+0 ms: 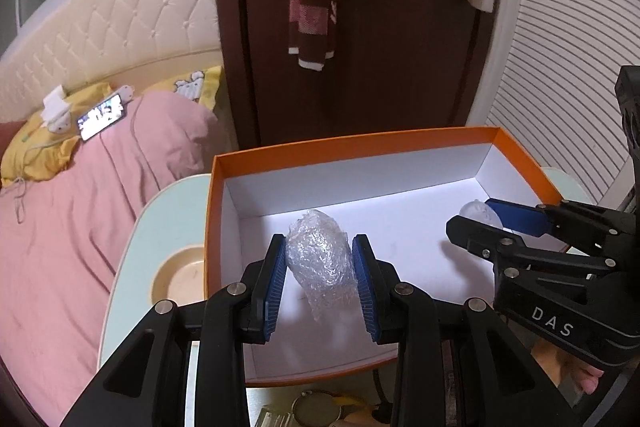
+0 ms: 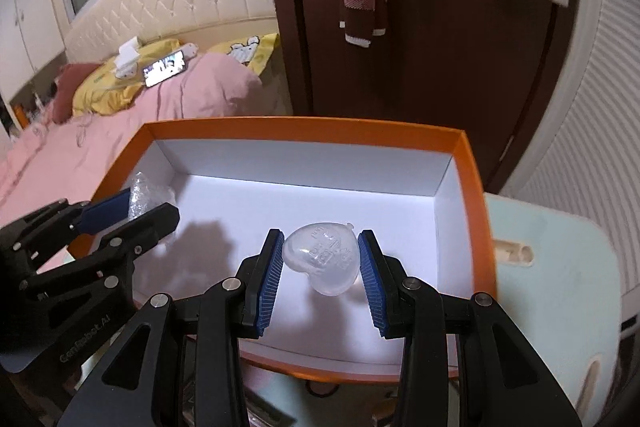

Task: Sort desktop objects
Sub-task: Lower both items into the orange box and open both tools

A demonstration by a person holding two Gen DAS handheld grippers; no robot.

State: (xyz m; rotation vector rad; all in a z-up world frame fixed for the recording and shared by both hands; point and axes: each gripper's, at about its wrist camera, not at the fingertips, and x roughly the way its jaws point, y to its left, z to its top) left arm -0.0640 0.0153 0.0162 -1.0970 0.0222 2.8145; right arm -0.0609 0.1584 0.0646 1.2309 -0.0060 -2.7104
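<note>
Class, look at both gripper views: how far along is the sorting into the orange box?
Done: nothing lies loose in the orange box; its white floor looks bare. In hand: the left gripper grips a bubble-wrap bundle and the right gripper a clear heart-shaped lid, both over the box. Left: releasing both, then the small items at the table's near edge.

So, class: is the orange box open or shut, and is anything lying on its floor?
Open: the box has no lid, and its white floor shows bare. The bubble wrap and clear heart sit in the claws above it.
</note>
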